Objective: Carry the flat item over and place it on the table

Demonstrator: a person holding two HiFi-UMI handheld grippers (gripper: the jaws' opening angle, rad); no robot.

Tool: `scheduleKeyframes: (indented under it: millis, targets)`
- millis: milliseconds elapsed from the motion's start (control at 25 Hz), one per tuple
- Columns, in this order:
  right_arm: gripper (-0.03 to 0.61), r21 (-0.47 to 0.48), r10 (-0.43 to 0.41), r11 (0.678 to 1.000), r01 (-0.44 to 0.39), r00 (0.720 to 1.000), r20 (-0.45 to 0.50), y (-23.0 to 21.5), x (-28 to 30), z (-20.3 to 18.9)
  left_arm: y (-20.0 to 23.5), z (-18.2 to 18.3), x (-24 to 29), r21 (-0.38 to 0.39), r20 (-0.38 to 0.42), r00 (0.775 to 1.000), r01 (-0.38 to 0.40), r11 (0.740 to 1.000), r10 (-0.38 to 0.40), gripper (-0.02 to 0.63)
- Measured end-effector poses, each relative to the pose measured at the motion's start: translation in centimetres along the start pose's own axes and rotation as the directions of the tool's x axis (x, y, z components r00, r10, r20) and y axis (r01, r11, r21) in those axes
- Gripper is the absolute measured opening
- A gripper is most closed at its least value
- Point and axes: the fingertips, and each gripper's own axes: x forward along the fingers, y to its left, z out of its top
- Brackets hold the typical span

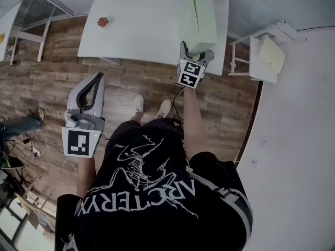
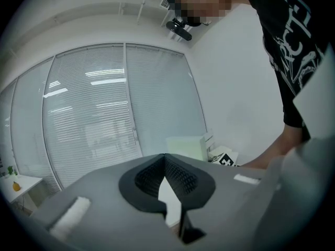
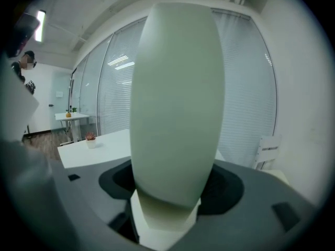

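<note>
Right gripper view: right gripper (image 3: 172,192) pinches flat item (image 3: 178,88) between its fingers; likely stiff, light, smooth, so grip its near edge. Left gripper (image 2: 165,163) clenched, empty.

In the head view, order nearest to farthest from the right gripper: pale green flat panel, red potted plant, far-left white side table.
1. Pale green flat panel: between the right gripper jaws.
2. Small red potted plant: white tabletop, left end.
3. Small white side table: far left edge.
</note>
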Motion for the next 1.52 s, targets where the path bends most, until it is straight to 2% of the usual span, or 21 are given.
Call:
scheduleKeyframes:
  millis: [160, 280, 440, 520, 560, 640, 720, 880, 1120, 1240, 1520]
  targets:
    - [0.302, 0.042, 0.043, 0.998, -0.043, 0.999, -0.007, 0.3, -2.1, 0.4, -0.1, 0.0, 0.3, -0.001, 0.004, 1.0, 0.014, 1.0, -0.014, -0.002]
    - [0.302, 0.084, 0.089, 0.992, -0.091, 0.996, 0.029, 0.9, -6.3, 2.5, -0.3, 0.1, 0.5, -0.003, 0.025, 0.999, 0.025, 1.0, -0.025, -0.002]
    - [0.302, 0.101, 0.149, 0.981, -0.164, 0.979, 0.139, 1.2, -13.5, 7.5, -0.9, 0.5, 1.4, 0.002, 0.053, 0.997, 0.059, 0.998, -0.059, -0.002]
    - [0.301, 0.09, 0.195, 0.972, -0.216, 0.961, 0.197, 1.5, -16.5, 11.0, -1.2, 0.8, 2.0, 0.004, 0.062, 0.995, 0.083, 0.997, -0.083, -0.002]
    - [0.289, 0.075, 0.231, 0.965, -0.253, 0.947, 0.221, 2.0, -17.8, 12.7, -1.5, 1.0, 2.4, 0.007, 0.065, 0.993, 0.096, 0.995, -0.097, -0.002]
    - [0.152, 0.01, 0.283, 0.955, -0.295, 0.923, 0.26, 3.2, -19.6, 15.8, -2.0, 1.7, 3.5, 0.009, 0.086, 0.988, 0.126, 0.992, -0.126, -0.002]
    - [0.07, -0.057, 0.27, 0.963, -0.265, 0.913, 0.305, 3.7, -20.5, 18.5, -2.5, 2.8, 4.6, 0.005, 0.131, 0.979, 0.155, 0.988, -0.154, -0.002]
    - [0.024, -0.095, 0.218, 0.976, -0.197, 0.906, 0.362, 4.4, -20.7, 21.1, -3.0, 4.8, 5.7, 0.001, 0.211, 0.959, 0.192, 0.981, -0.188, -0.002]
    - [0.012, -0.191, 0.26, 0.961, -0.203, 0.899, 0.353, 6.2, -21.1, 21.5, -3.4, 5.8, 5.7, 0.015, 0.236, 0.946, 0.224, 0.974, -0.221, -0.002]
    - [0.012, -0.203, 0.278, 0.955, -0.217, 0.894, 0.35, 6.6, -21.0, 21.6, -3.7, 5.8, 6.0, 0.021, 0.231, 0.939, 0.256, 0.966, -0.254, -0.002]
    - [0.012, -0.2, 0.294, 0.951, -0.236, 0.889, 0.351, 6.9, -20.5, 21.9, -3.1, 5.5, 6.2, 0.02, 0.227, 0.942, 0.247, 0.969, -0.245, -0.002]
